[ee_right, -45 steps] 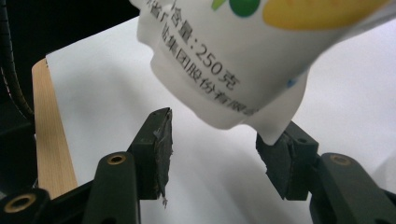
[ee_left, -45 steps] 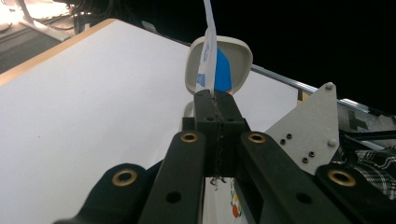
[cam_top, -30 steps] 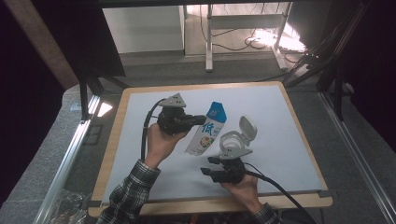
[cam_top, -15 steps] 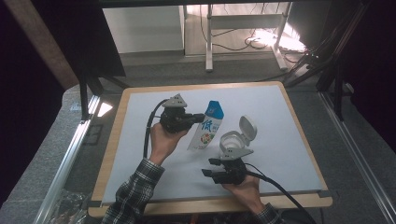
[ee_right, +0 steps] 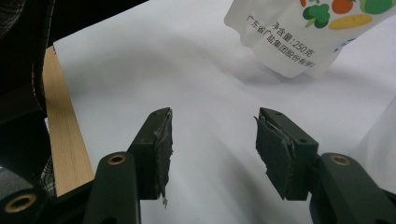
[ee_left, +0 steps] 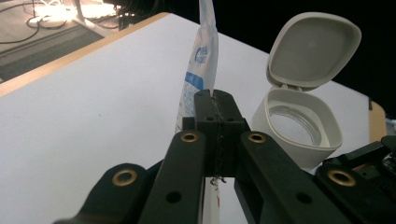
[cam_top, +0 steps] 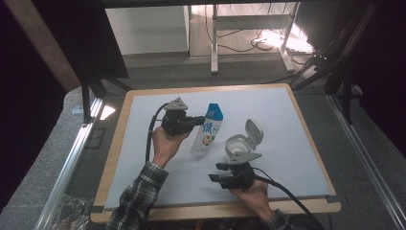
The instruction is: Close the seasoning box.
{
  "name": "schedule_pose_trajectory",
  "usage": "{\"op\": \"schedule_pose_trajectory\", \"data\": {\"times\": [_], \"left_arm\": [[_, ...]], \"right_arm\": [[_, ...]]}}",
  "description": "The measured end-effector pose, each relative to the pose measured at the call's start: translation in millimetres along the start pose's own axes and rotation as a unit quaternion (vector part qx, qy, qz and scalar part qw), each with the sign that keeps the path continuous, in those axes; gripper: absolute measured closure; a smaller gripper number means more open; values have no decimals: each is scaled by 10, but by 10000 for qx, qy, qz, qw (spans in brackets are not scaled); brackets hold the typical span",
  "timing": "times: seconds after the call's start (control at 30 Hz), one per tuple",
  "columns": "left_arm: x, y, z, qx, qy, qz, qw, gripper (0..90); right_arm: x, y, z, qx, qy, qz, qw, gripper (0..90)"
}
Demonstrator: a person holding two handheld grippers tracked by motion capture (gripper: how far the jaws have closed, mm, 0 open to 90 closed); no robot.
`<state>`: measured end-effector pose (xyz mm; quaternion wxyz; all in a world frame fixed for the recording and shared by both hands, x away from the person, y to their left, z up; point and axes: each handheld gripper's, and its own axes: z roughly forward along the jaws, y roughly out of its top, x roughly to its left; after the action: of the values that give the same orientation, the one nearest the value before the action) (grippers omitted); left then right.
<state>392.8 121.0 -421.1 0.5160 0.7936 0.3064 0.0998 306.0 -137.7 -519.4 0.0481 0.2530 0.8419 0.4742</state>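
On the pouch (ee_right: 299,37) we read "净含量:250克" and "广东省广盐集团股份有限公司". We also see a large "低" on its front (cam_top: 207,128).

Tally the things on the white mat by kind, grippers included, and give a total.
Pouches: 1, the blue and white pouch
Containers: 1, the open flip-lid container
Grippers: 2, the left gripper and the right gripper
Total: 4

High view overhead facing forward-down, gripper views low and close — all sharing the pouch (cam_top: 208,129).
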Motion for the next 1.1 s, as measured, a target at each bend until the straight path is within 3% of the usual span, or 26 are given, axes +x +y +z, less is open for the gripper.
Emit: {"op": "schedule_pose_trajectory", "data": {"times": [0.77,1.1], "left_arm": [[-64,-307,-358,89,-58,-13,9999,900],[-119,-477,-507,132,69,-30,9999,900]], "right_arm": [[-9,-78,-84,160,65,18,9998,462],[-44,-145,-155,336,89,18,9994,462]]}}
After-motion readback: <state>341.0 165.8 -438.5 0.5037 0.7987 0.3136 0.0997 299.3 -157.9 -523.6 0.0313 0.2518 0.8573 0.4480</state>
